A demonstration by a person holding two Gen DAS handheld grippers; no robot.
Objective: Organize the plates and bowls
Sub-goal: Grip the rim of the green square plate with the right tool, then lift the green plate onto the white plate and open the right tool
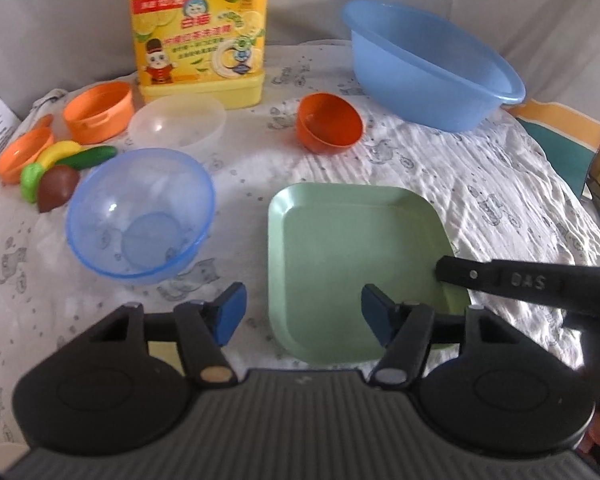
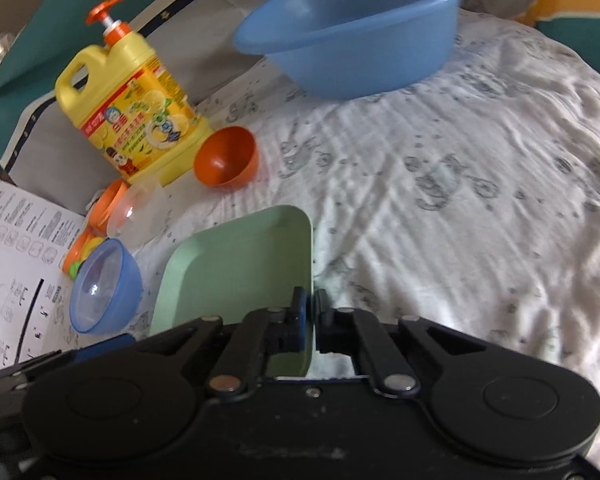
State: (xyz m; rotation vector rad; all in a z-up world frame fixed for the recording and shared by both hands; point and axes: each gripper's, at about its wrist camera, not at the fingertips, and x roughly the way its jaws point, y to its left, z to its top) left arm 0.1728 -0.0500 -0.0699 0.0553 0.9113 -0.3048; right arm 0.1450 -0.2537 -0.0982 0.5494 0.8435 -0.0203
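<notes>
A pale green square plate [image 1: 352,248] lies on the patterned cloth. My right gripper [image 2: 311,312] is shut on the plate's right rim [image 2: 310,256], one pad inside and one outside; in the left wrist view its black finger [image 1: 500,280] reaches in from the right. My left gripper [image 1: 303,312] is open and straddles the plate's left rim, its blue pads [image 1: 230,312] not pressing on it. A translucent blue bowl [image 1: 140,212] stands left of the plate, with a clear bowl [image 1: 178,120] behind it. An orange bowl [image 1: 328,122] lies tilted beyond the plate.
A large blue basin [image 1: 432,64] sits at the back right and a yellow detergent bottle [image 1: 200,32] at the back. Orange toy pots [image 1: 98,110] and toy fruit [image 1: 60,168] crowd the far left. A printed leaflet [image 2: 16,264] lies at the left edge.
</notes>
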